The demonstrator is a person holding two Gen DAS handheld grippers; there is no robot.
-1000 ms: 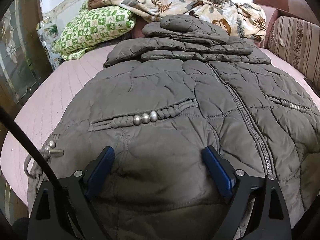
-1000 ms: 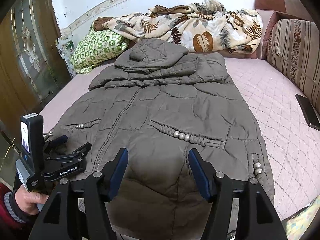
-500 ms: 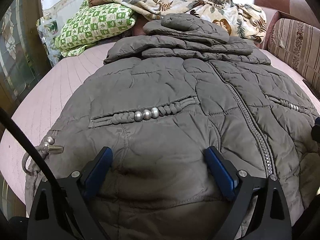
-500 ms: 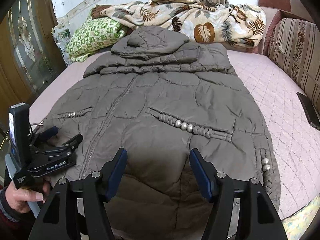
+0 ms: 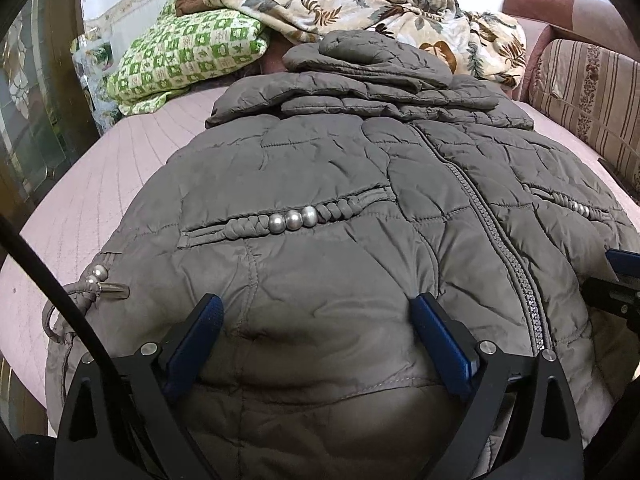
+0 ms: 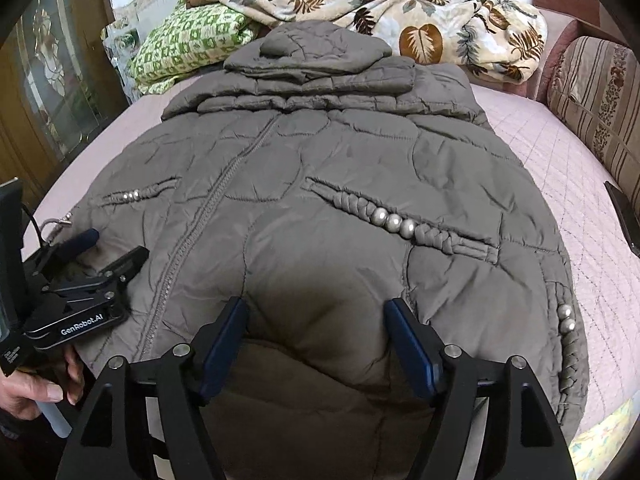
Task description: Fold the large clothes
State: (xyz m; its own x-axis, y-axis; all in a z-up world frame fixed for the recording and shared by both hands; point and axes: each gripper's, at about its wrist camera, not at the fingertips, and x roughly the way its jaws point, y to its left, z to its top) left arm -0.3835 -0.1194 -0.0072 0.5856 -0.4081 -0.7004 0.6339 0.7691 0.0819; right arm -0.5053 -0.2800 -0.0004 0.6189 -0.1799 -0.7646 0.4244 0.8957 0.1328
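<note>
A large grey quilted jacket lies front up on a pink bed, zipped, with its hood and sleeves folded over the chest at the far end. It also shows in the right wrist view. My left gripper is open, its blue fingers pressing on the jacket's lower left hem area. My right gripper is open over the lower right hem area, fingers touching the fabric. The left gripper also shows at the left edge of the right wrist view, low on the hem.
A green checked pillow and a leaf-print blanket lie at the bed's head. A striped sofa cushion stands on the right, with a dark phone beside it. A wooden door with glass stands left.
Both grippers have moved forward and down onto the jacket's hem end; the jacket looms larger. The jaws stay open.
</note>
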